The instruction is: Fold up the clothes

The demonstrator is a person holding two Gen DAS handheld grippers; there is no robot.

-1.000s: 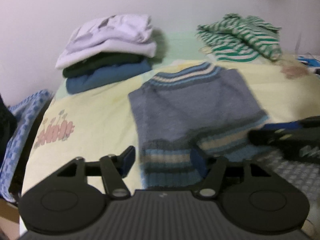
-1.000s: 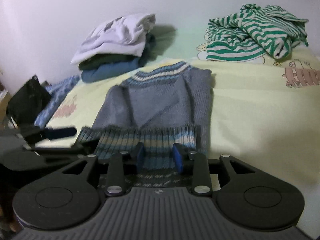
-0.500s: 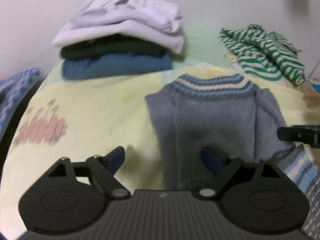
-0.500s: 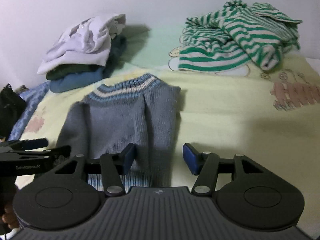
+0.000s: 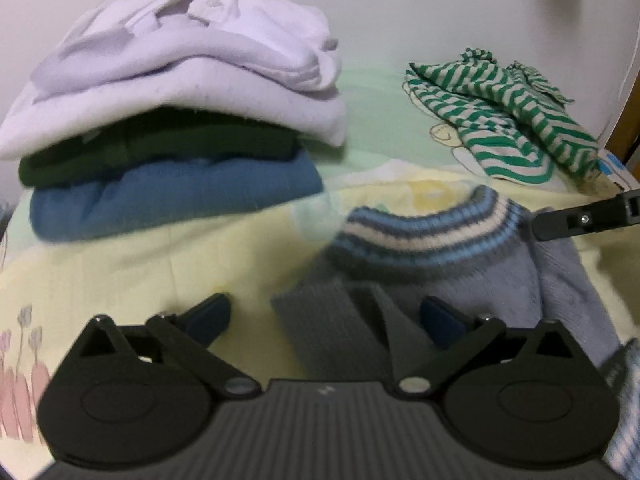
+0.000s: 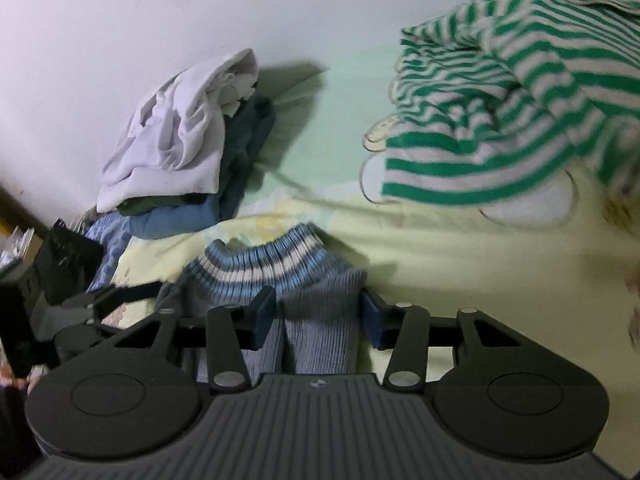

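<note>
On the pale yellow printed bedsheet (image 5: 120, 264), 1 stack of 3 folded garments (image 5: 176, 128) sits by the far wall, 1 crumpled green-and-white striped top (image 6: 512, 92) toward the far right corner. 1 grey knit sweater with blue-and-cream striped collar (image 6: 316, 312) lies near the front edge. The left gripper (image 5: 326, 322), angled down, is opening, grasping nothing. The right gripper (image 6: 318, 316) is closing around a sweater fold, pads not yet clenched.
</note>
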